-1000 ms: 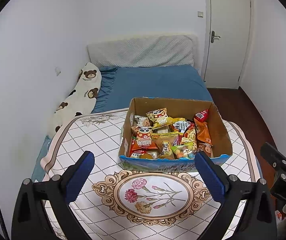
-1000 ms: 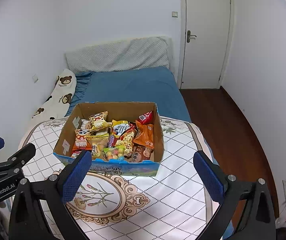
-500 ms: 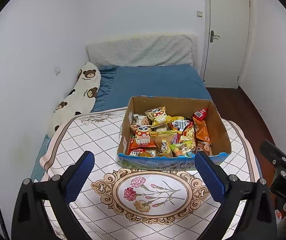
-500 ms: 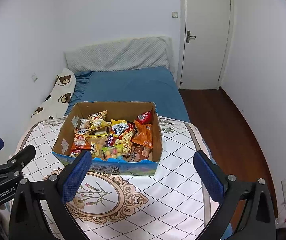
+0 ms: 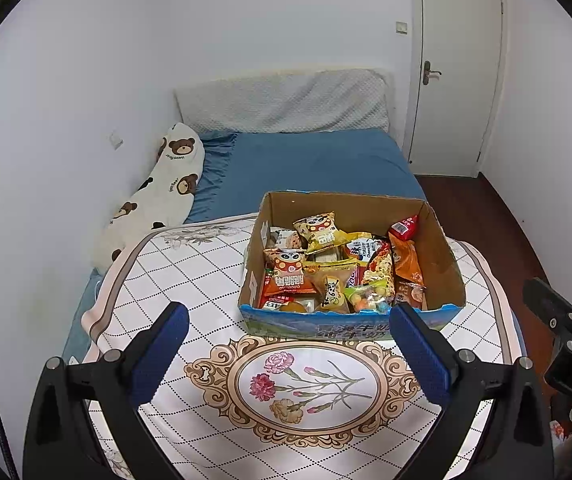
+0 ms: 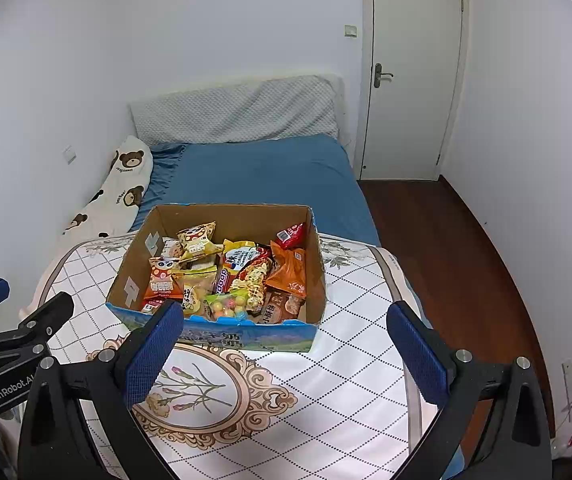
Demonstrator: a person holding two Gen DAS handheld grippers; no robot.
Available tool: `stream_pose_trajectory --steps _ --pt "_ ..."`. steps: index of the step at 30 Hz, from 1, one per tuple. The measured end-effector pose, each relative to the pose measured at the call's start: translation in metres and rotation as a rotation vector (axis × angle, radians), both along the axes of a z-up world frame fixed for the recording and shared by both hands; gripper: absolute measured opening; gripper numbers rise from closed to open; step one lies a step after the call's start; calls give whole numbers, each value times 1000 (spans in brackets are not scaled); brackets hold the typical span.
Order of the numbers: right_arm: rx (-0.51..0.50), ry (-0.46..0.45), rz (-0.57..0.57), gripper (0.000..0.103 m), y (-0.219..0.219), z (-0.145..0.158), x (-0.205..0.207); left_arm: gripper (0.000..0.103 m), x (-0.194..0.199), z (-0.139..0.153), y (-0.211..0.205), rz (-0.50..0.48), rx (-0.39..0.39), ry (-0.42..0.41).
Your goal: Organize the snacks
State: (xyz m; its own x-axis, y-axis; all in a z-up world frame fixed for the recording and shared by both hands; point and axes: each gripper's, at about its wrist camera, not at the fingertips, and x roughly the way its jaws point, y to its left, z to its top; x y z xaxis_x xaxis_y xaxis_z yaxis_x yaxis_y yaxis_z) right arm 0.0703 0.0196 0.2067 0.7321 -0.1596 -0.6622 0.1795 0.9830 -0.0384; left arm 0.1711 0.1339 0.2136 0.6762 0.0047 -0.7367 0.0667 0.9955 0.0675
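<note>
An open cardboard box (image 5: pixel 442 256) (image 6: pixel 133 272) with a blue printed front stands on the table. It holds several snack packets, among them an orange panda packet (image 5: pixel 288 276) (image 6: pixel 161 278), a yellow panda packet (image 5: pixel 320 230), an orange bag (image 5: pixel 406 264) (image 6: pixel 290 270), a red packet (image 5: pixel 404 227) (image 6: pixel 290 235) and a bag of coloured candies (image 5: pixel 366 296) (image 6: pixel 227 306). My left gripper (image 5: pixel 290 350) is open and empty, in front of the box. My right gripper (image 6: pixel 286 344) is open and empty, in front of the box's right half.
The table wears a white diamond-pattern cloth (image 5: pixel 189 280) (image 6: pixel 366 344) with a floral medallion (image 5: pixel 306 384). Behind it is a blue bed (image 5: pixel 310 164) with a bear pillow (image 5: pixel 161 192). A white door (image 6: pixel 410 76) and wooden floor (image 6: pixel 446 240) lie to the right.
Both grippers have drawn back slightly from the box, which sits a little higher in both views. Both stay open and empty.
</note>
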Motion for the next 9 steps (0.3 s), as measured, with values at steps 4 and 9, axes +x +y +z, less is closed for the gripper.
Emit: stream_pose_trajectory --steps 4,9 --pt "-2 0 2 103 0 0 1 102 0 0 1 -1 -3 -2" --pt "-1 0 -1 103 0 0 0 102 -1 1 3 2 -4 -11"
